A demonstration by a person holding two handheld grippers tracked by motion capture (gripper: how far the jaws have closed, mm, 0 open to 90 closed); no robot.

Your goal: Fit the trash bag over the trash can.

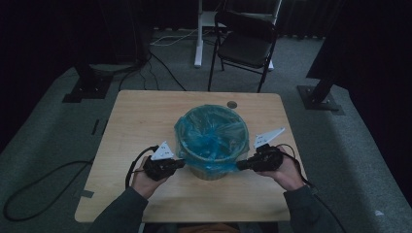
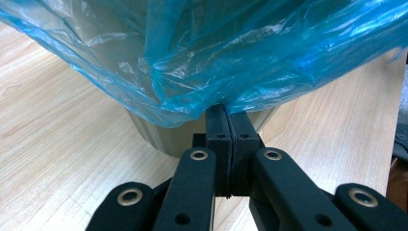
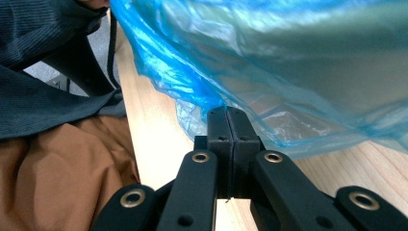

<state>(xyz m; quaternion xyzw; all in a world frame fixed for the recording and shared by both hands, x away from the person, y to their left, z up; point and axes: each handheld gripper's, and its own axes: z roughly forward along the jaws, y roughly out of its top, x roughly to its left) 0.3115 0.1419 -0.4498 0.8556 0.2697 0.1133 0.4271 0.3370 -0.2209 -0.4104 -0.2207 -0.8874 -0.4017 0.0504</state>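
Note:
A round pale bin (image 1: pixel 210 171) stands in the middle of the wooden table (image 1: pixel 141 116), lined with a blue plastic bag (image 1: pixel 212 133) whose edge hangs down over the rim. My left gripper (image 1: pixel 183 163) is at the bin's left side. In the left gripper view its jaws (image 2: pixel 227 113) are shut, pinching the hanging edge of the bag (image 2: pixel 202 53) in front of the bin wall (image 2: pixel 163 137). My right gripper (image 1: pixel 238 166) is at the bin's right side. In the right gripper view its jaws (image 3: pixel 226 113) are shut on the bag's lower edge (image 3: pixel 269 57).
A black folding chair (image 1: pixel 245 43) stands beyond the table's far edge, with a white desk leg (image 1: pixel 198 34) and cables on the floor behind it. A small round grommet (image 1: pixel 232 104) sits near the table's far side. The person's lap (image 3: pixel 57 173) is at the near edge.

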